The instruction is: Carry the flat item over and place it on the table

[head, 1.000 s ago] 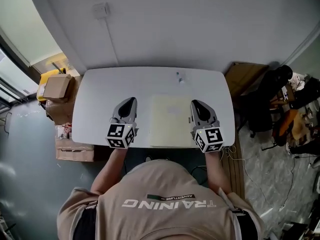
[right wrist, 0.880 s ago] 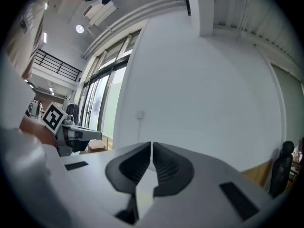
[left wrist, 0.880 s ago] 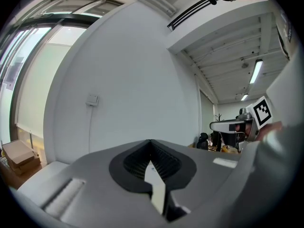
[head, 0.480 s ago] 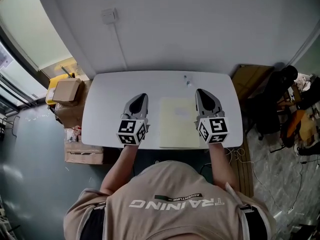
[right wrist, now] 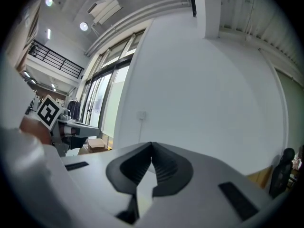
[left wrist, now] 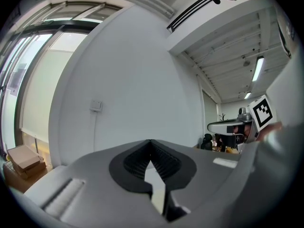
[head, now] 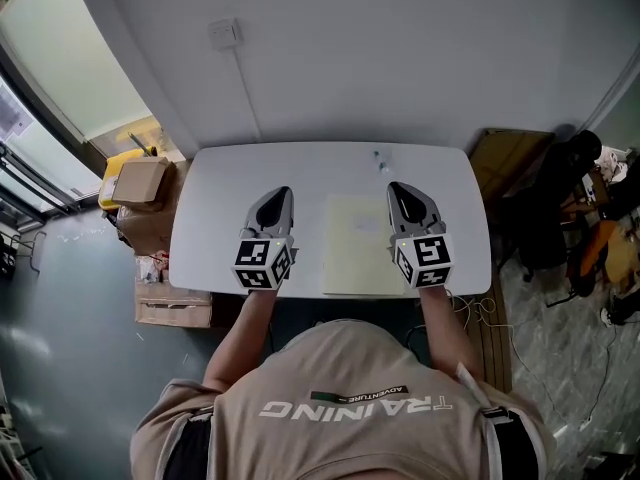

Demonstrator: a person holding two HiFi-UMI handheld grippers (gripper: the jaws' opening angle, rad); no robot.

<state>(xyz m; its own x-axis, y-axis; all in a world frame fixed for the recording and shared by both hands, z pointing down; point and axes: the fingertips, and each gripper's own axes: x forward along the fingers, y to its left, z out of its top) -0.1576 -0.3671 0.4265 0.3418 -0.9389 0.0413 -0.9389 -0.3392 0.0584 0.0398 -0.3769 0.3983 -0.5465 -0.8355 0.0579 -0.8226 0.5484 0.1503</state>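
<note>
A pale yellow flat item lies flat on the white table, near its front edge. My left gripper hovers over bare tabletop just left of the item, with its jaws shut and nothing between them. My right gripper hangs over the item's right edge, also shut and empty. In the left gripper view the left gripper points at the white wall, and the right gripper shows at the right. The right gripper view has the closed tips of the right gripper aimed at the same wall.
A small clear object stands near the table's far edge. Cardboard boxes sit on the floor to the left, one more by the table's front left corner. A wooden board and dark clutter lie to the right.
The head view has shifted a little. Both grippers stay on either side of the flat item, which has not moved on the table.
</note>
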